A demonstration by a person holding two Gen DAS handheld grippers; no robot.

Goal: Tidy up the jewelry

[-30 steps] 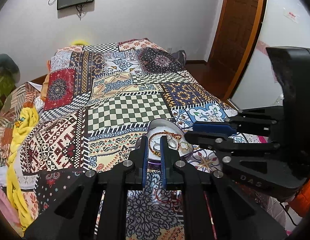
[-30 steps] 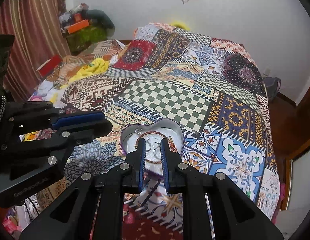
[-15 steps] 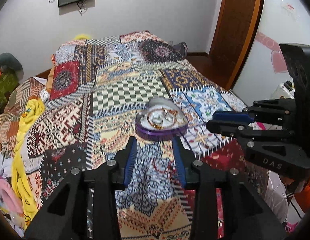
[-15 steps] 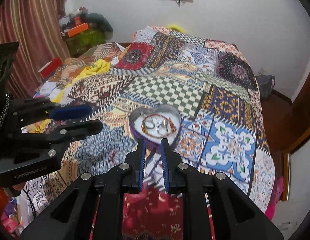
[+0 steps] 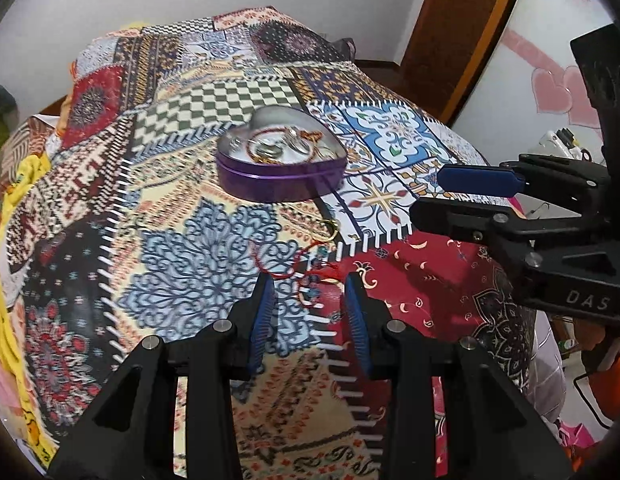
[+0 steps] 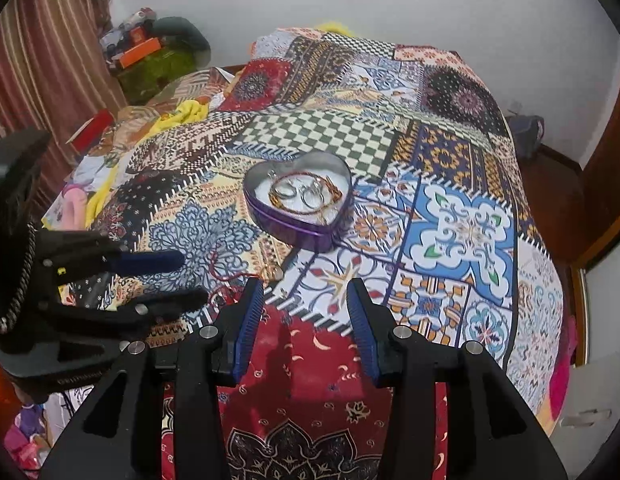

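Observation:
A purple heart-shaped tin sits on the patchwork bedspread, also in the right wrist view. It holds a red-brown bracelet and silver rings. A thin red cord bracelet and a small gold ring lie on the bedspread in front of the tin; the gold ring also shows in the right wrist view. My left gripper is open and empty, just short of the red cord. My right gripper is open and empty, in front of the tin.
The patchwork bedspread covers the whole bed. Yellow cloth and clutter lie at the bed's left side. A wooden door stands at the right. The other gripper shows at the right edge.
Both grippers have drawn back from the tin and opened. The red cord and gold ring have come into view on the bedspread in front of the tin.

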